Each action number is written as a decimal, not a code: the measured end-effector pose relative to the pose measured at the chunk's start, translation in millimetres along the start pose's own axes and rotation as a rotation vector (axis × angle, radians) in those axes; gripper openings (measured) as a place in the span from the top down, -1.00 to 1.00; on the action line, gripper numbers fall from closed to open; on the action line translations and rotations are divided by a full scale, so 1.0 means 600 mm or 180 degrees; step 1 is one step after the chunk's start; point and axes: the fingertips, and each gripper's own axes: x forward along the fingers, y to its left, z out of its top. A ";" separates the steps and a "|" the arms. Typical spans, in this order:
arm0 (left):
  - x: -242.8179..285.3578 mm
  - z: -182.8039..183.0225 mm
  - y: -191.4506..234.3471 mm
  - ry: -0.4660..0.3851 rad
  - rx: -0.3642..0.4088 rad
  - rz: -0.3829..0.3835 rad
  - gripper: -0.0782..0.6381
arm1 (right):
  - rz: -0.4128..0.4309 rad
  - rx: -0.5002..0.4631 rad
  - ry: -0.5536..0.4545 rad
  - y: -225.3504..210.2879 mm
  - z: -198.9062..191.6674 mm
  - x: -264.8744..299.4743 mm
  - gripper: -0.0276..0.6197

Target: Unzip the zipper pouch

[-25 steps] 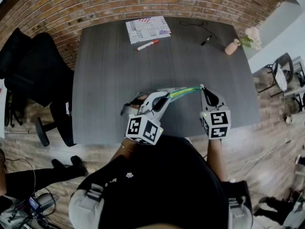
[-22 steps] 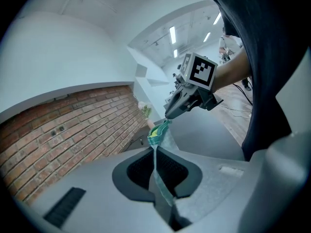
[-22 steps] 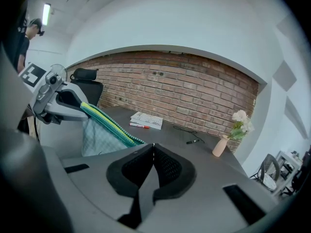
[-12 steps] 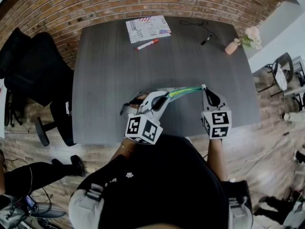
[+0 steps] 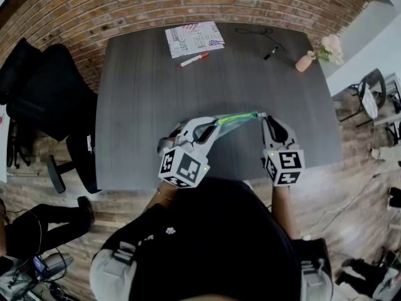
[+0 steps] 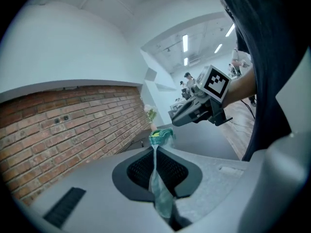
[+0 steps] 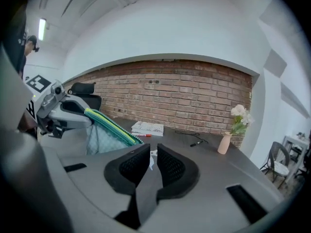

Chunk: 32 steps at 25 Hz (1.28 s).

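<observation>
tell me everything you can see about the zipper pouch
The teal mesh-looking zipper pouch with a green and yellow striped top edge is held stretched over the dark grey table. The left gripper has its jaws shut on one end. At the other end, its small pale pull tab sits between the jaws of the right gripper, which stand apart, having just been opening.

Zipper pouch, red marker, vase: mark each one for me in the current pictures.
Zipper pouch (image 5: 237, 118): head view, on its green zipper edge.
Red marker (image 5: 194, 59): head view, middle of its barrel.
Vase (image 5: 305, 62): head view, middle of its body.
</observation>
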 end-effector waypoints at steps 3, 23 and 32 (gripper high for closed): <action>-0.006 0.004 0.010 -0.0110 -0.0205 0.0030 0.76 | 0.0009 0.0246 -0.0181 -0.002 0.006 -0.006 0.73; -0.028 -0.023 0.057 -0.0161 -0.0934 0.0294 0.76 | 0.0015 0.0442 -0.0651 0.012 0.039 -0.029 0.92; -0.030 -0.035 0.060 -0.0148 -0.0999 0.0294 0.76 | 0.0021 0.0434 -0.0617 0.018 0.036 -0.024 0.92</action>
